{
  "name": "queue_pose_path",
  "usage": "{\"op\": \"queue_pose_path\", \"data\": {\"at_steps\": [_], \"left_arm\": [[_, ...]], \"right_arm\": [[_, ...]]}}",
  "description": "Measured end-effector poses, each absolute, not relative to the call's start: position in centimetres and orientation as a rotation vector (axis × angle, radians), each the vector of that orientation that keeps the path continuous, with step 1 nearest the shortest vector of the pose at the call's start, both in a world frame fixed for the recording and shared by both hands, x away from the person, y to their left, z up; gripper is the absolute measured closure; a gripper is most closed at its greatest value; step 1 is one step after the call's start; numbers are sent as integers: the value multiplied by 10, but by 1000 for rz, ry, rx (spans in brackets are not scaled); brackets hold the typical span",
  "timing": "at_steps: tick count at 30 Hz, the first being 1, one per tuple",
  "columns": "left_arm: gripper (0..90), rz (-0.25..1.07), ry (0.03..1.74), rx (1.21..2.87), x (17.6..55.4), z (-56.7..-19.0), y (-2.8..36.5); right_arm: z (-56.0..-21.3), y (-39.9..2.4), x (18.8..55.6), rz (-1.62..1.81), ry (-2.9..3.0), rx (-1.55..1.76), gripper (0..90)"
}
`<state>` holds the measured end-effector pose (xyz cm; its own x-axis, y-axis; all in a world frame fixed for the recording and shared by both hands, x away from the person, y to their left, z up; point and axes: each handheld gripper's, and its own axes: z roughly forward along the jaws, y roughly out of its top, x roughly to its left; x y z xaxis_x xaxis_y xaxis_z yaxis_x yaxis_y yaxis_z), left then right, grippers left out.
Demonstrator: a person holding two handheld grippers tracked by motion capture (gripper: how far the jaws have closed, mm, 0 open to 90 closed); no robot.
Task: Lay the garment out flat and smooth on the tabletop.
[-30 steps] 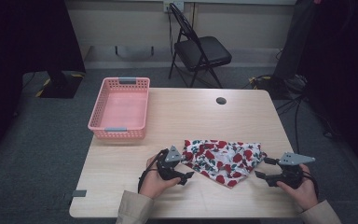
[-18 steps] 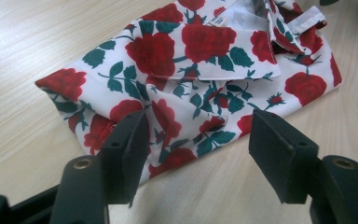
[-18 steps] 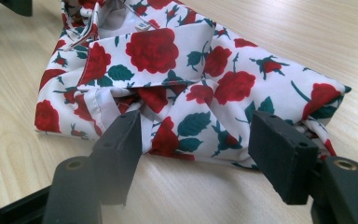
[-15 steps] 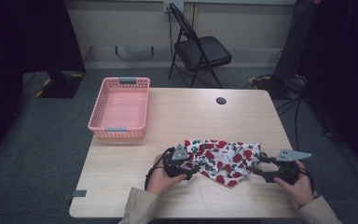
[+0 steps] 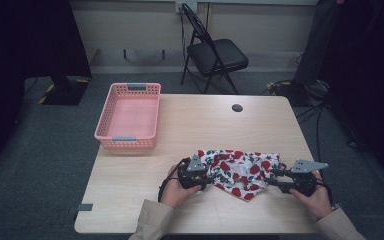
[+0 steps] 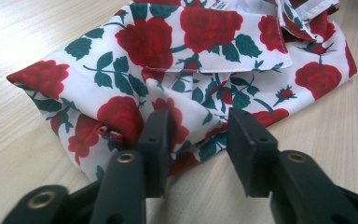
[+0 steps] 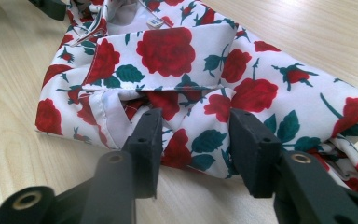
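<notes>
The fingers (image 6: 156,140) of the left gripper (image 5: 206,179) stand apart, with a fold of the rose-print garment (image 5: 240,170) between them; the jaws have just been closing, and the pads do not yet visibly pinch the fabric. The fingers (image 7: 254,149) of the right gripper (image 5: 276,179) stand the same way: apart, straddling a bunched edge of the cloth, jaws just closing, no firm clamp visible.

Location: the garment lies on the wooden table (image 5: 200,125), near the person's edge, between the two grippers. The left gripper meets its left end, the right gripper its right end. The pink basket (image 5: 128,116) stands at the far left of the table, well apart from the garment.

Progress, as judged from the layout:
- Done: both grippers are positioned at opposite ends of the garment, jaws around fabric.
- In hand: securing the grasp on each end.
- Left: the garment is crumpled and loosely folded, not flat; any lifting, spreading or folding is not yet done. The basket holds nothing visible.

Orientation: the long axis of the garment runs left to right across the table, roughly parallel to the near edge. A hemmed flap with a small label lies on top, toward the far side; a lower corner points toward the person.
</notes>
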<state>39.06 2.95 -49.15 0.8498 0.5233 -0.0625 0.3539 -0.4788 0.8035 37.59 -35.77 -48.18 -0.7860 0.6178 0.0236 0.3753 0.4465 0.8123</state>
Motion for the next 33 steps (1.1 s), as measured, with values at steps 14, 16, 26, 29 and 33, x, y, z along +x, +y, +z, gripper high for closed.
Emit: {"op": "queue_pose_path", "data": {"at_steps": [14,16,26,29,33], "left_arm": [[760,232,626,2148,392,-495,30],[781,230,623,2151,391,-494,30],[855,200,621,2161,389,-491,30],[868,188,620,2162,388,-490,30],[876,166,623,2158,386,-487,30]], "right_arm": [[-486,-361,379,1260,2451,864,726],[-486,-361,379,1261,2457,852,770],[-485,-364,379,1290,2480,857,849],[-484,-364,378,1292,2485,859,870],[-483,-364,376,1295,2491,860,884]]}}
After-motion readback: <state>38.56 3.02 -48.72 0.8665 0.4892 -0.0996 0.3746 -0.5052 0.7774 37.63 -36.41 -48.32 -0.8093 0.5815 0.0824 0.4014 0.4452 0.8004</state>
